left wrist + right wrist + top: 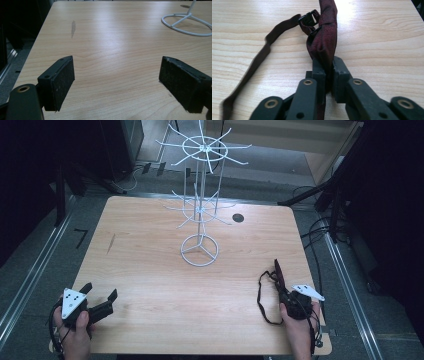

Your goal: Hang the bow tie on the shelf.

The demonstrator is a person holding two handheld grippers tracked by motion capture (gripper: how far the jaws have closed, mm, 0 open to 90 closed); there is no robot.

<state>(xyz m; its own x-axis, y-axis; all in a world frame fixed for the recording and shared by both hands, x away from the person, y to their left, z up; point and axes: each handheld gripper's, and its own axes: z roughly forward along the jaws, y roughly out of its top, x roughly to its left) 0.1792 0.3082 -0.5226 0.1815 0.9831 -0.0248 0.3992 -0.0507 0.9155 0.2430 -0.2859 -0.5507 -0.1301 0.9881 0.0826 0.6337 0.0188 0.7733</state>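
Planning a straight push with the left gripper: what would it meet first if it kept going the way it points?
Probably nothing soon: the open left gripper faces bare table. The white wire rack has its base ring off to the right of that line, though depth is uncertain.

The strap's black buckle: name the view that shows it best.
The right gripper view: the black buckle sits close and sharp beside the dark red fabric clamped in the right gripper. In the high view the strap is a thin line, the buckle indistinguishable.

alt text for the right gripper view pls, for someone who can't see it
The right gripper has its two black jaws shut on a dark red bow tie over a light wooden table. The tie's thin strap, with a black clasp, trails across the wood.
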